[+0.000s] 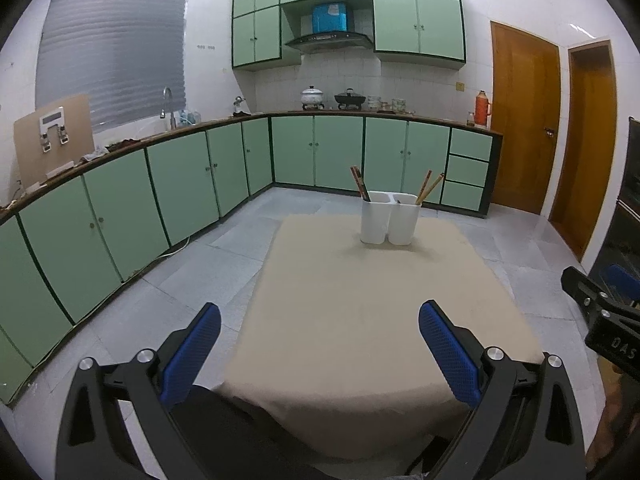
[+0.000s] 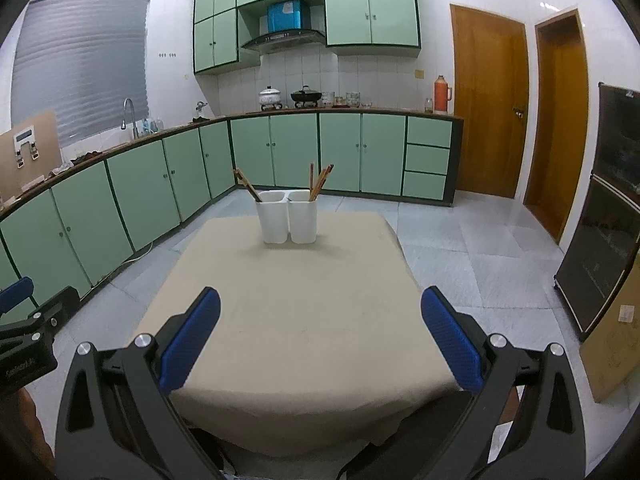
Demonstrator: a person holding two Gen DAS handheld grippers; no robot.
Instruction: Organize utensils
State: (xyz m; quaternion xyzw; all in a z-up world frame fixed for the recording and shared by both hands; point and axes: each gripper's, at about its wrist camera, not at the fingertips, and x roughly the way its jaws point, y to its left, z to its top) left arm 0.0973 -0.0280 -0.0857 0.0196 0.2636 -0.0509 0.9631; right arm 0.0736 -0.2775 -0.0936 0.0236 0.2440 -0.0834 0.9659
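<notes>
Where chopsticks [image 2: 320, 182] enter the white holder [image 2: 287, 218], their tips are hidden.

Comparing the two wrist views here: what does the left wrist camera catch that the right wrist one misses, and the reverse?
Only the left wrist view shows the right gripper at its right edge. Only the right wrist view shows the dark glass-fronted cabinet, a cardboard box and the left gripper at its left edge. Both show the white two-compartment holder with chopsticks on the beige tablecloth, plus green cabinets. Each view's own gripper is open and empty.
</notes>
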